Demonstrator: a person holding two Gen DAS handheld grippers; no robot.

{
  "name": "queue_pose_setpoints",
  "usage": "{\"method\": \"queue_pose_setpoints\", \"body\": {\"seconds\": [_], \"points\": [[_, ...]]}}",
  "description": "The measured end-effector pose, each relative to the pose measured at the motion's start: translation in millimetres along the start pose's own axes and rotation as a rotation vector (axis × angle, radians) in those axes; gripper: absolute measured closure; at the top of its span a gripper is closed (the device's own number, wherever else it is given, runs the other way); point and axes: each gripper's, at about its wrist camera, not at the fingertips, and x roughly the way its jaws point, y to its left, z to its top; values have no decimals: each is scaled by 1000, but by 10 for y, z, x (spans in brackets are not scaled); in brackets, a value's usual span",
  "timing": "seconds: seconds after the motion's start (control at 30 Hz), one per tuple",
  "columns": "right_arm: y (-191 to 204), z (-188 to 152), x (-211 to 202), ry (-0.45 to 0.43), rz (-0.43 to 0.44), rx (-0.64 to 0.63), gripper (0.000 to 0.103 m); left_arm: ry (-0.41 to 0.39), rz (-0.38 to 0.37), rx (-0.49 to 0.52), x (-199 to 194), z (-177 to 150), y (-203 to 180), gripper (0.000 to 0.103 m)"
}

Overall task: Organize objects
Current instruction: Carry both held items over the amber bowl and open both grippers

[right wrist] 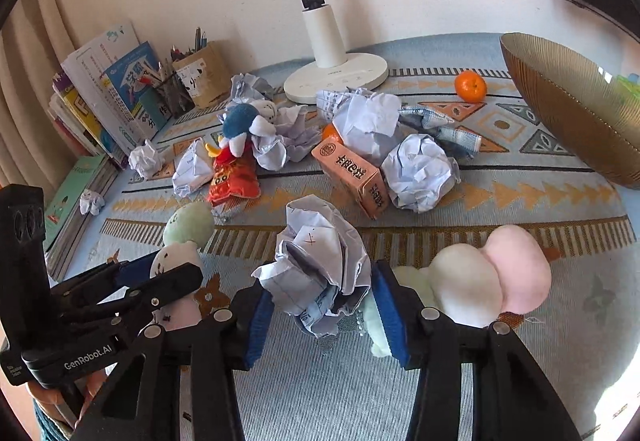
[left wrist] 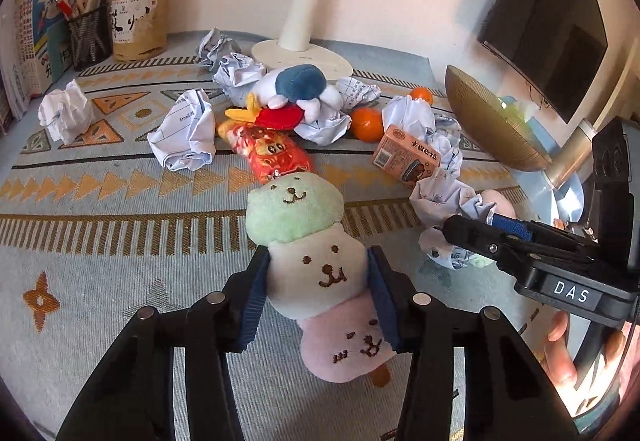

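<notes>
Two grips risky: left gripper [left wrist: 318, 295] pinching dango plush [left wrist: 316, 277] mid-body, may sag; right gripper [right wrist: 322, 315] clamped on paper ball [right wrist: 320, 265] beside second plush [right wrist: 480, 281], may snag it.

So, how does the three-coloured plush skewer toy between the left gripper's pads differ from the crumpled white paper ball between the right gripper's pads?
The three-coloured plush skewer toy is long, soft and smooth, with green, white and pink sections carrying stitched faces; the crumpled white paper ball is roundish, creased and sharp-edged, with ink marks. The toy has an orange stick end; the paper has none. Both sit between blue pads, the toy in the left gripper, the paper in the right gripper.
</notes>
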Motion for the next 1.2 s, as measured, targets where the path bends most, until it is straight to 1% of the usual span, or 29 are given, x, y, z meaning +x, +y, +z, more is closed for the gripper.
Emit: {"method": "queue_pose_setpoints", "body": {"seconds": [0.07, 0.13, 0.23, 0.3, 0.37, 0.43, 0.47, 0.53, 0.67, 0.73, 0.77, 0.83, 0.87, 0.9, 0.93, 0.97, 1.0, 1.03, 1.13, 1.2], "points": [[28, -30, -102, -21, 6, -12, 56, 5, -16, -11, 7, -21, -6, 58], [5, 4, -246, -56, 12, -4, 57, -11, -31, -13, -56, 4, -35, 58], [-153, 191, -639, -174, -21, 15, 57, -75, -40, 31, -226, 176, -201, 58], [-342, 362, -964, -276, -80, 45, 57, -129, -63, 75, -342, 370, -388, 58], [-576, 521, -1237, -368, -156, 94, 57, -172, -87, 114, -399, 605, -615, 58], [-834, 659, -1395, -424, -243, 151, 56, -202, -111, 133, -351, 865, -871, 58], [-964, 719, -1420, -434, -287, 180, 56, -216, -122, 135, -298, 987, -999, 58], [-1218, 822, -1399, -419, -360, 242, 56, -225, -147, 145, -139, 1215, -1277, 58], [-1730, 938, -1245, -367, -409, 366, 56, -209, -215, 179, 255, 1548, -1843, 58], [-1977, 953, -1152, -318, -461, 424, 56, -198, -226, 213, 466, 1651, -2084, 58], [-2101, 943, -1113, -296, -464, 451, 56, -191, -225, 225, 571, 1689, -2190, 58], [-2259, 939, -1046, -268, -433, 481, 55, -172, -233, 229, 787, 1759, -2352, 58], [-2311, 943, -1031, -263, -415, 488, 51, -160, -246, 228, 885, 1788, -2412, 57], [-2339, 937, -1037, -269, -406, 491, 48, -148, -261, 229, 964, 1808, -2463, 55], [-2354, 930, -1062, -282, -410, 492, 38, -141, -273, 231, 1030, 1827, -2498, 45], [-2348, 910, -1099, -298, -422, 492, 33, -142, -278, 229, 1062, 1837, -2516, 30], [-2332, 895, -1142, -312, -428, 485, 33, -154, -272, 216, 1068, 1834, -2504, 26], [-2303, 875, -1183, -322, -427, 472, 33, -167, -273, 203, 1046, 1824, -2474, 25], [-2151, 824, -1284, -344, -422, 442, 33, -173, -297, 192, 893, 1764, -2376, 25], [-2010, 781, -1320, -360, -390, 422, 33, -177, -291, 181, 758, 1687, -2273, 25]]}}
